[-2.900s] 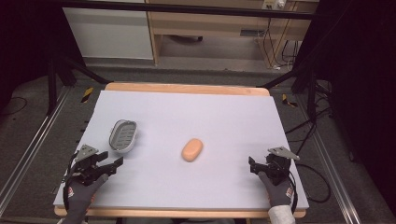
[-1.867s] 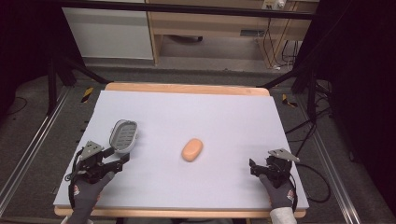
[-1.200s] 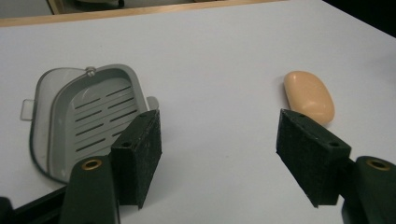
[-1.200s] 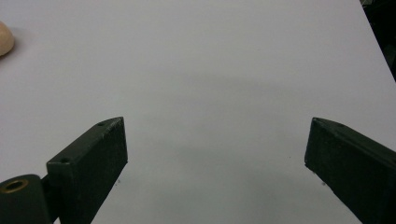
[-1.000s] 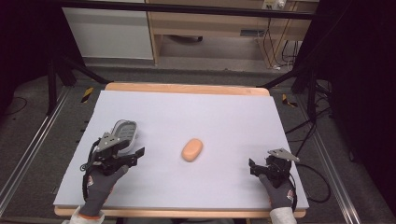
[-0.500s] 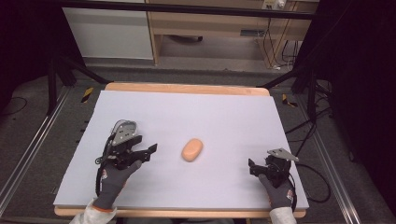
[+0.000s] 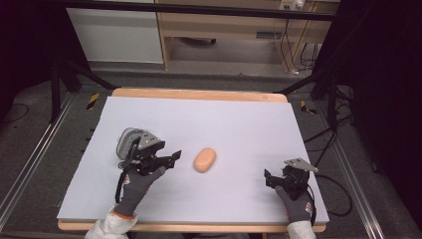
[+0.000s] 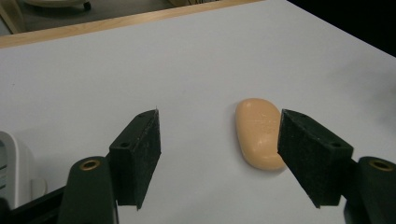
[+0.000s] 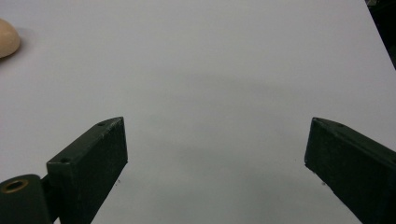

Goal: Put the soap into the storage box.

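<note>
The left gripper (image 8: 218, 154) has its jaws spread wide, empty, reaching toward a peach bar of soap (image 8: 259, 133) lying flat on the white table (image 7: 239, 119); one jaw partly covers the bar's near end. Nothing is grasped yet. The right gripper (image 9: 215, 163) rests near the table's right front, jaws apart, empty. The grey soap dish (image 7: 127, 139) is largely hidden behind the left gripper.

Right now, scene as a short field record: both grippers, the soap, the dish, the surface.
left gripper: open, jaws aimed at the soap, not touching it
right gripper: open, holds nothing, low over the mat near its right front corner
soap bar: orange, lying flat mid-mat
soap dish: grey, behind the left gripper, partly hidden
mat: white, covers the wooden table
</note>
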A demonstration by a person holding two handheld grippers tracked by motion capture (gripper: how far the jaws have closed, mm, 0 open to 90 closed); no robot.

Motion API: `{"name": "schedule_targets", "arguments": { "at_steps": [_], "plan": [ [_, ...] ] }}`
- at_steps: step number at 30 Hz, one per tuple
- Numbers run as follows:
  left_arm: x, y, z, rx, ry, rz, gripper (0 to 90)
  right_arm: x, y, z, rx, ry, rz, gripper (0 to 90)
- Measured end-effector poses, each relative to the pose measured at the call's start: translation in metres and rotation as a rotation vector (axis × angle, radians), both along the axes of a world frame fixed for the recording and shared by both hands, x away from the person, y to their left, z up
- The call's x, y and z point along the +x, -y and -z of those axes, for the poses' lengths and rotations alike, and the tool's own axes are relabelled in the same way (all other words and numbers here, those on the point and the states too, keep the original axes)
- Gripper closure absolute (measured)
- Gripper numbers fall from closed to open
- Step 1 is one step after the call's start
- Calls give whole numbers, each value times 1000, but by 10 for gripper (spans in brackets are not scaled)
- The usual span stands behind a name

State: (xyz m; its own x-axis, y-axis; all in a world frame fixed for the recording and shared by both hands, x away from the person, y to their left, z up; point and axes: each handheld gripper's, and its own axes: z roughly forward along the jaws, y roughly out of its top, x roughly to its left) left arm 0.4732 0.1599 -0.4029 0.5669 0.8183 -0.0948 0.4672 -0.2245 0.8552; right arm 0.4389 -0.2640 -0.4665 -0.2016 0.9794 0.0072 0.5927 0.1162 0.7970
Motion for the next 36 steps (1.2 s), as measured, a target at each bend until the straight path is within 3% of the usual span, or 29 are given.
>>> {"name": "schedule_targets", "arguments": {
  "at_steps": [36],
  "plan": [
    [26,64,18,75,-41,64,259,1,-4,0,-6,1,-31,60]
  ]
}}
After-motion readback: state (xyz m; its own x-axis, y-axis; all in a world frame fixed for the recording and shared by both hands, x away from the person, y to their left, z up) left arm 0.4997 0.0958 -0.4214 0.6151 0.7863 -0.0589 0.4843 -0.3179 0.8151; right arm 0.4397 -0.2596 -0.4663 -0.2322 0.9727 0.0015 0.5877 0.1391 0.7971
